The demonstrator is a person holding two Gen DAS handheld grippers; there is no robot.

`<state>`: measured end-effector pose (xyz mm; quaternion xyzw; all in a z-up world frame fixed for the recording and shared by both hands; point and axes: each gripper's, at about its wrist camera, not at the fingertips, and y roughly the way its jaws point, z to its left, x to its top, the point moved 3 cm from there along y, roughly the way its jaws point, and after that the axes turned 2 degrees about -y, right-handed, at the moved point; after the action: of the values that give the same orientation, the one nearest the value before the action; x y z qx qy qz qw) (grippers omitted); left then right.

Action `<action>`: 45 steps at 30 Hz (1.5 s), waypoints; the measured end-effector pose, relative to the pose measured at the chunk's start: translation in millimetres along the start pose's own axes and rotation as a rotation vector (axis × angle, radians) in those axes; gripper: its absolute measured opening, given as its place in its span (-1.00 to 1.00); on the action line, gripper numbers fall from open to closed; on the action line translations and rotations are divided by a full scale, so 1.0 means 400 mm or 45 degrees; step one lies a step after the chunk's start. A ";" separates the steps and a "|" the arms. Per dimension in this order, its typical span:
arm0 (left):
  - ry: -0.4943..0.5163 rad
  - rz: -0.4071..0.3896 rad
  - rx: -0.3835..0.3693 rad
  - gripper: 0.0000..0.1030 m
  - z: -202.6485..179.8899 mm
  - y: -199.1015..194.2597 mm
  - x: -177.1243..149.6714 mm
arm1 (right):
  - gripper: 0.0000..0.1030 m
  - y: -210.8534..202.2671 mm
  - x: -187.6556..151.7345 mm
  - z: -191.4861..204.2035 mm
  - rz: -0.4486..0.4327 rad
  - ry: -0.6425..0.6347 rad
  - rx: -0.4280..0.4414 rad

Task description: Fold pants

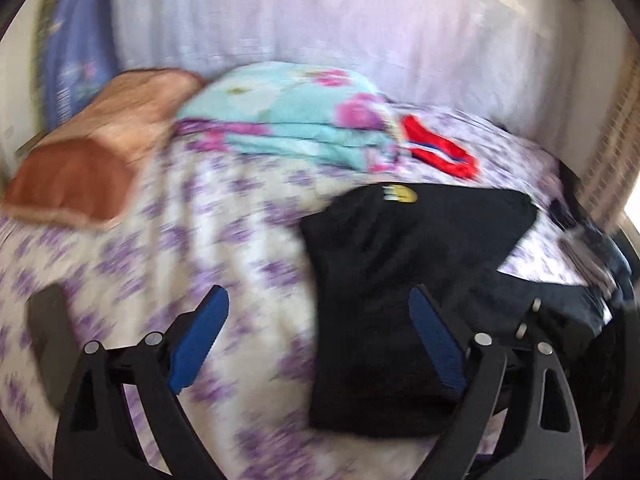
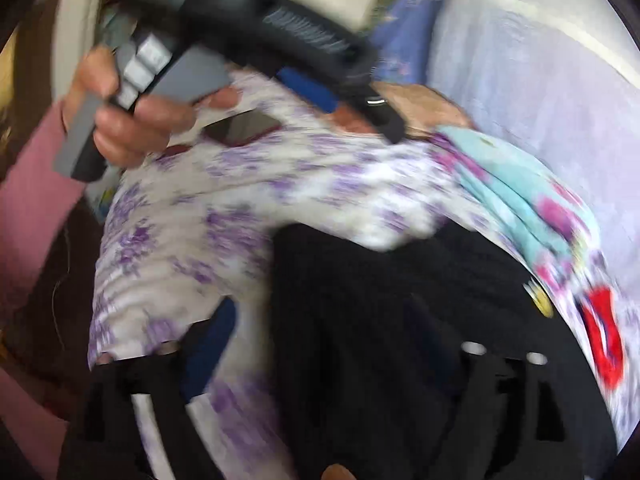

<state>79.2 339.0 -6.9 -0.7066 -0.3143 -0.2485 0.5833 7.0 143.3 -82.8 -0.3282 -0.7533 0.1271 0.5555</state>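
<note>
Both claws stand apart, empty: left gripper (image 1: 318, 340) straddles the near-left edge of the folded black pants (image 1: 400, 300); right gripper (image 2: 320, 344) hangs directly over them, nearer, on the floral bedsheet (image 1: 200, 220).

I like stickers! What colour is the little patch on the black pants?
Yellow patch, clearest in the left wrist view.

1. Bright, soft daylight fills both views; the far wall (image 1: 360, 20) is washed out pale.
2. Motion blur smears both views, more strongly the right wrist's; the bedsheet (image 1: 240, 220) print streaks.
3. Fisheye curvature bends the edges; dark vignette fills the corners.
4. The black pants (image 2: 380, 320) lose all fold detail.
</note>
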 end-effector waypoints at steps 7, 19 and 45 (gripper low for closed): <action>0.104 0.338 -0.093 0.91 -0.141 0.322 -0.020 | 0.93 0.030 -0.208 -0.175 0.253 0.430 0.127; 0.412 0.272 0.037 0.91 -0.195 0.239 0.176 | 0.93 -0.117 -0.073 -0.517 0.280 0.141 -0.133; 0.501 0.981 -0.557 0.90 -0.029 0.705 0.217 | 0.50 0.362 -0.198 -1.045 0.721 0.046 0.297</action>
<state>345.4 306.6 -130.7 -0.8173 0.1461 -0.2034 0.5189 456.1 129.7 -76.5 -0.4612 -0.6023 0.3568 0.5452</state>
